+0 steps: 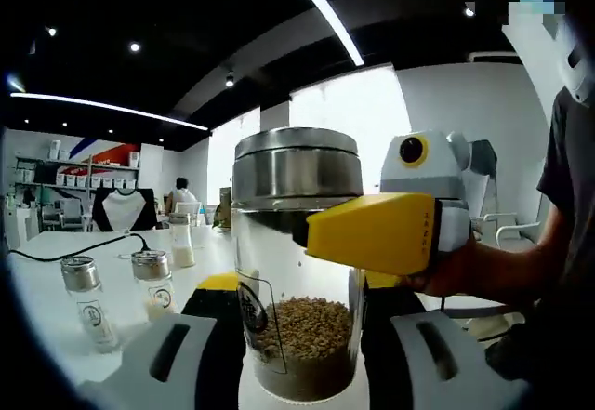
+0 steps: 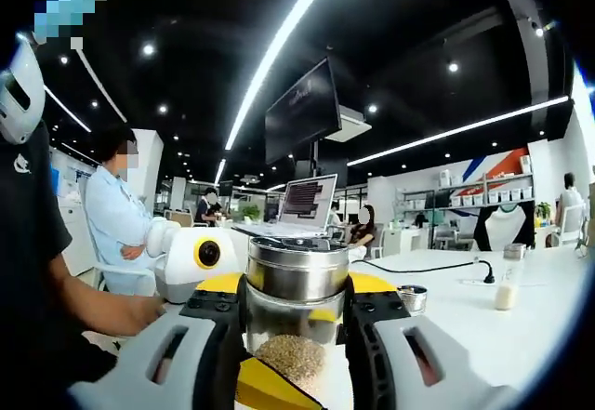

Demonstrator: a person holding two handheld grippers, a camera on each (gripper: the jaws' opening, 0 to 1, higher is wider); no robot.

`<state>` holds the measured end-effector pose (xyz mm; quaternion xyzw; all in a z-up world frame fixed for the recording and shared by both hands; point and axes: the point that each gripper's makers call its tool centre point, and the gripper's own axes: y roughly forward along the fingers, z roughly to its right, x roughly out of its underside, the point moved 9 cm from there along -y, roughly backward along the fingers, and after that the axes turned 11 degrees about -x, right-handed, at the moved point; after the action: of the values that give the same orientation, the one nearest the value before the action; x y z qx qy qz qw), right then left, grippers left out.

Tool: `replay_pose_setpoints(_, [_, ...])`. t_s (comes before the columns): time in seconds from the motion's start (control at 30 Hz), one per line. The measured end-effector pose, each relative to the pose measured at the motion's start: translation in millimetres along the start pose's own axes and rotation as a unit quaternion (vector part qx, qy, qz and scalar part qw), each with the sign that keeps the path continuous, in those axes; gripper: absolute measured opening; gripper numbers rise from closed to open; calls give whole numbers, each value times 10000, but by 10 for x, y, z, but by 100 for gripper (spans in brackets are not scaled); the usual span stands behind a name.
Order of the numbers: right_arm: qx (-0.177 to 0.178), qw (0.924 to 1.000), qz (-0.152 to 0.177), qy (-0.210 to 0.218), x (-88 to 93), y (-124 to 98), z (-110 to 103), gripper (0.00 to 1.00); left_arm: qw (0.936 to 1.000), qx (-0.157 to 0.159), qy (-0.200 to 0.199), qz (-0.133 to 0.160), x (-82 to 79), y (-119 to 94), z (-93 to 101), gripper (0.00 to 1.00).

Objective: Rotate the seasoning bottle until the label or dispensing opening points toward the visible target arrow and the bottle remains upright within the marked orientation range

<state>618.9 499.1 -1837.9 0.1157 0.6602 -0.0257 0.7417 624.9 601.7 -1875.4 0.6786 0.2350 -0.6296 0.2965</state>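
Seasoning bottle upright on white worktop: clear glass, steel screw cap, tan granules filling lower part, small label facing front-left.

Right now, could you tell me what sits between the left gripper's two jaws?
In the left gripper view, the seasoning bottle stands upright between the left gripper's jaws, with grains in its lower part; the right gripper grips it higher up.

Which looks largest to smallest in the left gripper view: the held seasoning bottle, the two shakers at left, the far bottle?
1. Seasoning bottle, nearest the camera, so apparent size only.
2. Two small shakers, alike; not ranked.
3. Far bottle, farther off.
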Motion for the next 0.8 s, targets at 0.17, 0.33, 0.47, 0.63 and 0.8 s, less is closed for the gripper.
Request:
replay_pose_setpoints(0.17, [146, 9999, 3, 35, 29, 32, 26, 39, 9985, -489, 208, -160, 4, 7, -24, 48])
replay_pose_setpoints(0.33, [497, 9985, -110, -213, 37, 65, 53, 39, 9893, -1308, 596, -259, 9, 6, -82, 48])
replay_pose_setpoints(0.47, [883, 9957, -183, -188, 62, 131, 52, 39, 9775, -1926, 801, -315, 39, 14, -118, 48])
replay_pose_setpoints(0.63, [1144, 9932, -175, -160, 106, 186, 37, 39, 9746, -2087, 729, -353, 78, 30, -113, 48])
replay_pose_setpoints(0.8, [1303, 9914, -140, 8, 131, 189, 47, 38, 9713, -2192, 830, -397, 107, 37, -119, 48])
